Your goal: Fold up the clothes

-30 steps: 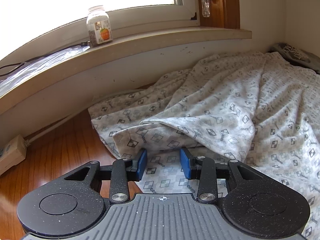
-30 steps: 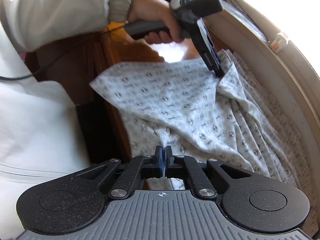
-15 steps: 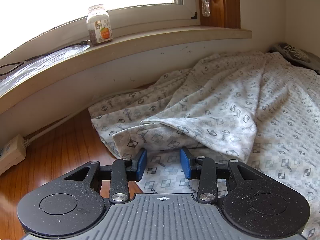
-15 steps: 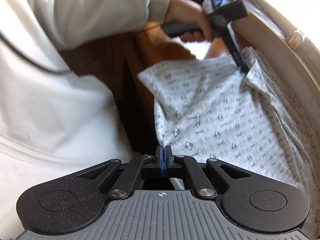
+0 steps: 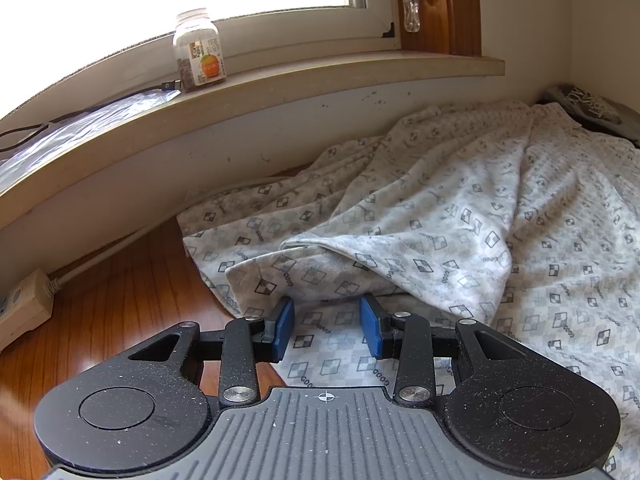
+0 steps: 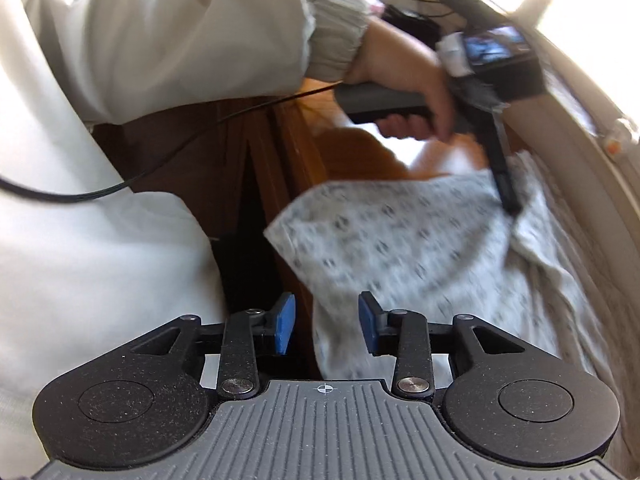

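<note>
My left gripper hangs with its blue pads partly spread and nothing pinched between them; a folded hem of the patterned garment lies just past the tips at twelve o'clock, and flat cloth shows beneath the gap. The garment spreads over the wooden table from the centre out to three o'clock, under the windowsill where a jar stands at eleven o'clock. My right gripper has just been opening: its jaws stand parted and released, the garment's near edge blurred beyond the gap, no pad pressing on it. At one o'clock in that view a hand grips the other gripper's handle, tip down on the cloth
</note>
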The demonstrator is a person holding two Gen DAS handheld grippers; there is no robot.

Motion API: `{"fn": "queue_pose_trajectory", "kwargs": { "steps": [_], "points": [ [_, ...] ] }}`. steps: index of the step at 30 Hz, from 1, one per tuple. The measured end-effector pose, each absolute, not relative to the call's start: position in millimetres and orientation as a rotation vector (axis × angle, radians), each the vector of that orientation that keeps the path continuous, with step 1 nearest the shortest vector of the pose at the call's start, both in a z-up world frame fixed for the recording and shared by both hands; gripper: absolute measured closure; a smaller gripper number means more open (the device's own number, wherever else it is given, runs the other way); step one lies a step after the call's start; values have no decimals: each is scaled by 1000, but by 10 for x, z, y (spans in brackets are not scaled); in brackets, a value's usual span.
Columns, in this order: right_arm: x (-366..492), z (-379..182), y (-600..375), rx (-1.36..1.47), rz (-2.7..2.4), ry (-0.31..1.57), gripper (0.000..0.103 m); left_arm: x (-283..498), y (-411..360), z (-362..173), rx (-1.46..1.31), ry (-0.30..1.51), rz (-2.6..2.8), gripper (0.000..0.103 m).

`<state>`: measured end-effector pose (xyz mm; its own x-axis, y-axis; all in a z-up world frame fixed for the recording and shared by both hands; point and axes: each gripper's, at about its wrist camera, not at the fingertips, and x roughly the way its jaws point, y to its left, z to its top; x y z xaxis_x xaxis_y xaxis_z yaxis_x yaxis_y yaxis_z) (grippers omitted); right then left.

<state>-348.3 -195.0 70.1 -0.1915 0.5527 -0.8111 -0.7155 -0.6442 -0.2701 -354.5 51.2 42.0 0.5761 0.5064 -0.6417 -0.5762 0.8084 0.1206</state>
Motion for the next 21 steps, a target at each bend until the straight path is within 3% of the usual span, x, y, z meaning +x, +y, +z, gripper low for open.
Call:
{"fn": "queue_pose_trajectory", "kwargs": {
  "steps": [8,10,18,20,21],
  "points": [
    [-3730,475,-1691,-1293,1946,53,71,-3558,540,445,-107,742,616,62],
    [-3724,489,-1667,-1282,1953,77,100,-3559,538,445,-106,743,616,62],
    [-3780,896,-1689,-970,2101,174,101,-3579,557,504,-116,786,604,62],
    [-3756,881,-1639,-908,2160,279,99,-3631,552,531,-121,786,620,60],
    [-3746,871,-1618,-882,2184,323,86,-3664,548,547,-125,781,626,60]
  ]
}}
